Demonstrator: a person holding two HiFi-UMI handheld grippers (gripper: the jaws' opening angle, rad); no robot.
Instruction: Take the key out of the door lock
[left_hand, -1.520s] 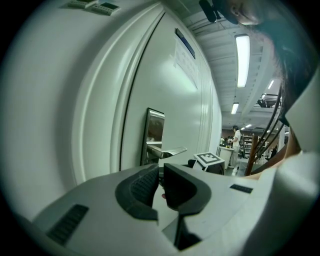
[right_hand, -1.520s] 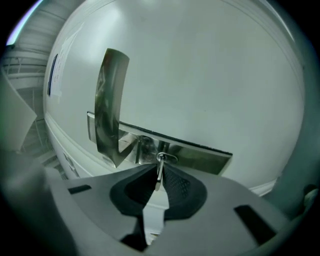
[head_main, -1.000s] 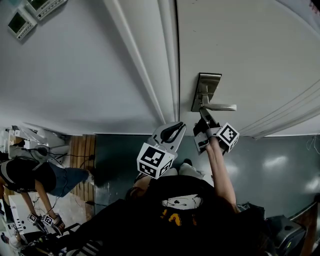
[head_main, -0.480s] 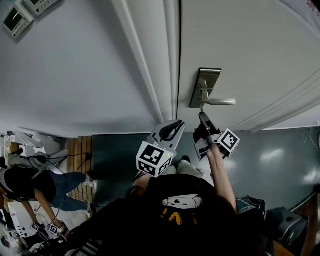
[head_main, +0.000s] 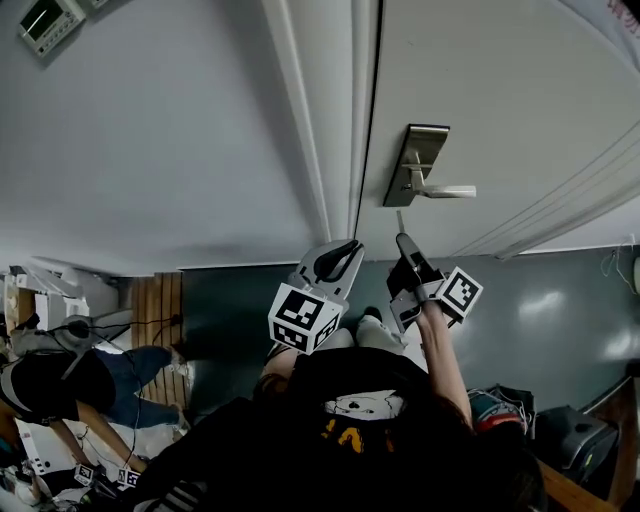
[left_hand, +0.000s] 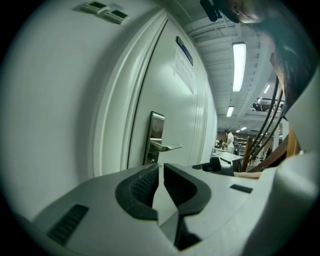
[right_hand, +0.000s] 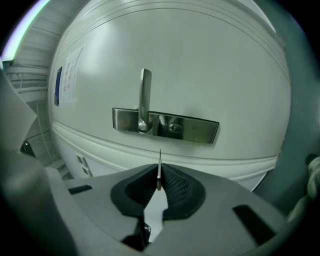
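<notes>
Key clear of the lock
Right gripper (right_hand: 159, 176) pinches the key (right_hand: 159, 157) just off the lock plate (right_hand: 200, 131); left gripper (left_hand: 161, 172) jaws together, empty.

Thin metal key (right_hand: 159, 162) edge-on, pinched in right tongs (right_hand: 158, 182), apart from steel door lock (right_hand: 175, 127)

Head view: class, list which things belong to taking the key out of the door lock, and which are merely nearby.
Belongs to the job:
key, clamped in the right tongs
door lock
door handle

Just nearby:
left tongs, shut and empty
wall panel
person in the background
</notes>
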